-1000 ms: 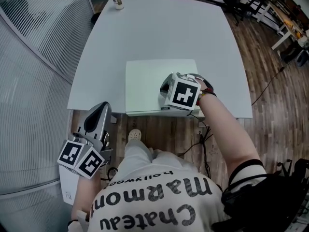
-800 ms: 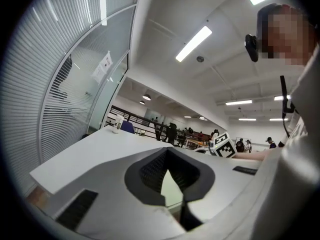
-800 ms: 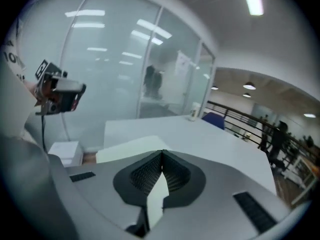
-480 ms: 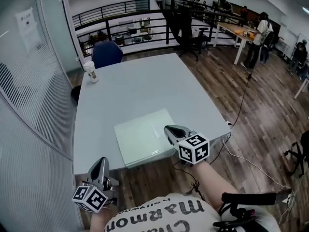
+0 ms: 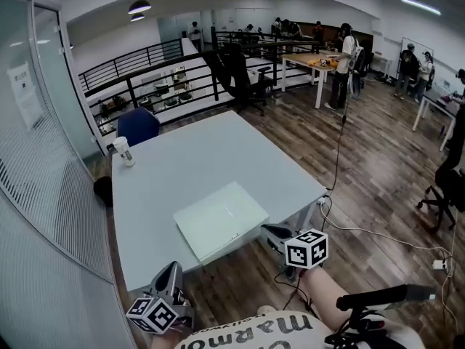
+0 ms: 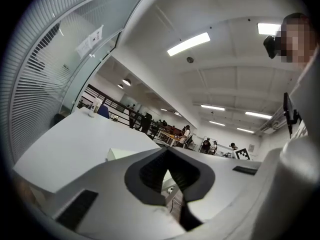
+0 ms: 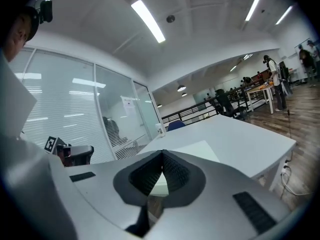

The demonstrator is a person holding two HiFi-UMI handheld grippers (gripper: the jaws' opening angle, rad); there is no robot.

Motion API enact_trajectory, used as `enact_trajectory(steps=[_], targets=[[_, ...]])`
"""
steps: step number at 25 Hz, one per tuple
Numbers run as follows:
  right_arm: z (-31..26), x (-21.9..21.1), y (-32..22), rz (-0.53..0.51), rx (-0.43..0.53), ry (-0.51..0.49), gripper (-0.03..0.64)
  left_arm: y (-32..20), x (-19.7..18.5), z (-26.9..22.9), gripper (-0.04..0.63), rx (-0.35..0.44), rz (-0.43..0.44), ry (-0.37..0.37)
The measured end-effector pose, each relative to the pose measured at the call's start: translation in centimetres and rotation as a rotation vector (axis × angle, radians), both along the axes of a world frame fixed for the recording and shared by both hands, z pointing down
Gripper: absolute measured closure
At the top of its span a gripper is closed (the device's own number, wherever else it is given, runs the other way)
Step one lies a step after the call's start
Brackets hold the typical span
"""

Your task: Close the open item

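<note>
A pale green laptop (image 5: pixel 221 220) lies shut and flat near the front edge of the grey table (image 5: pixel 182 169). My right gripper (image 5: pixel 270 233) hangs just off the table's front edge, below and right of the laptop, jaws shut on nothing. My left gripper (image 5: pixel 172 276) is low by the front left corner, also shut and empty. In the left gripper view the jaws (image 6: pixel 167 152) meet at the tip, with the laptop (image 6: pixel 122 154) beyond. In the right gripper view the shut jaws (image 7: pixel 162 154) point at the laptop (image 7: pixel 200 148).
A paper cup (image 5: pixel 124 151) stands at the table's far left corner, a blue chair (image 5: pixel 138 126) behind it. A glass wall (image 5: pixel 36 180) runs along the left. Cables (image 5: pixel 349 227) trail on the wood floor at right. People stand at far desks.
The head view has lifted from steeply down to looking across the room. My right gripper has drawn back off the laptop to below the table's front edge. The left gripper stays low.
</note>
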State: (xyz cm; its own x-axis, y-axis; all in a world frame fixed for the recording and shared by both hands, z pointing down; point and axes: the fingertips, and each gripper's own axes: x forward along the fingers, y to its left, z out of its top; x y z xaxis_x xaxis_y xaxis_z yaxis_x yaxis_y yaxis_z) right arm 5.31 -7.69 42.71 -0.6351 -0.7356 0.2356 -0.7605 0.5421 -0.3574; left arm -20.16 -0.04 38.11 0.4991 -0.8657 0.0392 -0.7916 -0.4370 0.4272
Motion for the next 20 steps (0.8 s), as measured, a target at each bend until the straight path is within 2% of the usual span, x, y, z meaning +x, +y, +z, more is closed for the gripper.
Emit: enact_trajectory(steps=[3,9,20], targets=[[0.0,-0.1,2.8,0.044,-0.002,-0.001,0.623,1.7,-0.5,0.2,0.594,0.002,0.047,0.005],[0.1,-0.2,6.8,0.106,0.004,0.027,0.623,4.7,-2.4,0.8,0.594,0.010,0.076,0.032],[-1.9,-2.4,9.7,0.135,0.040,0.025,0.623,8.6,-5.8,0.2,0.594,0.023,0.075,0.045]])
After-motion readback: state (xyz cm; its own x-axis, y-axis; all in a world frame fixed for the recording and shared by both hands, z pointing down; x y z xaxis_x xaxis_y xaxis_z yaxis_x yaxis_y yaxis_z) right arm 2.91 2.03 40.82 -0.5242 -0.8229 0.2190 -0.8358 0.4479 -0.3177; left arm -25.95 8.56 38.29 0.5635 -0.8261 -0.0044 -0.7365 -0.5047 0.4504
